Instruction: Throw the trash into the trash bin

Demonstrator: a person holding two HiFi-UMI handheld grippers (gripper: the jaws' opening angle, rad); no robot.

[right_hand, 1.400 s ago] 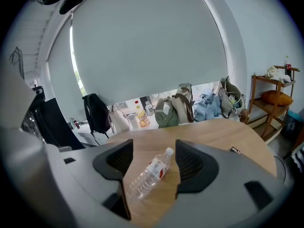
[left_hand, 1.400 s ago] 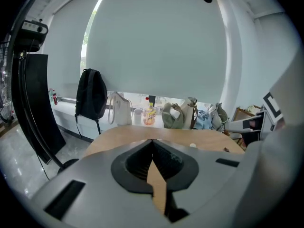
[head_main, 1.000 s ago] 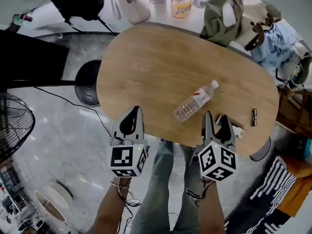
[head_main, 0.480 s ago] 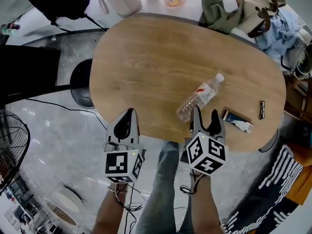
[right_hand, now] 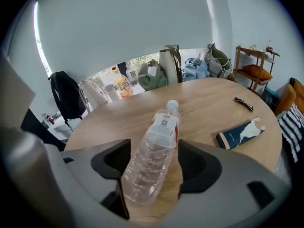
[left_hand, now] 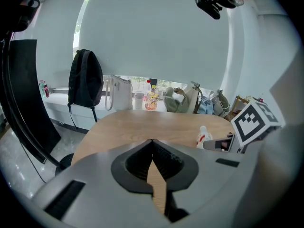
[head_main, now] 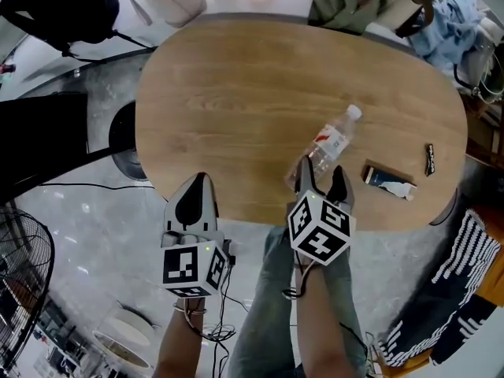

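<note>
A clear plastic bottle (head_main: 327, 146) with a white cap lies on its side on the oval wooden table (head_main: 236, 93), cap pointing away. My right gripper (head_main: 321, 169) is at the bottle's base, one finger on each side. In the right gripper view the bottle (right_hand: 154, 156) lies between the opening jaws, and the pads are not pressing on it. My left gripper (head_main: 201, 181) hovers at the table's near edge, shut and empty, its tips (left_hand: 152, 141) meeting. A dark round bin-like container (head_main: 122, 136) stands on the floor left of the table.
A torn dark blue carton (head_main: 387, 179) and a small dark wrapper (head_main: 430, 158) lie on the table to the right. Bags, clothes and a yellow bottle (right_hand: 122, 85) crowd the far edge. A black backpack (left_hand: 85, 80) hangs at the back left. A fan (head_main: 20, 266) stands at the left.
My right gripper has dropped and slid left from beside the blue carton to the bottle, so its fingers now flank the bottle's base. The left gripper sank a little.
</note>
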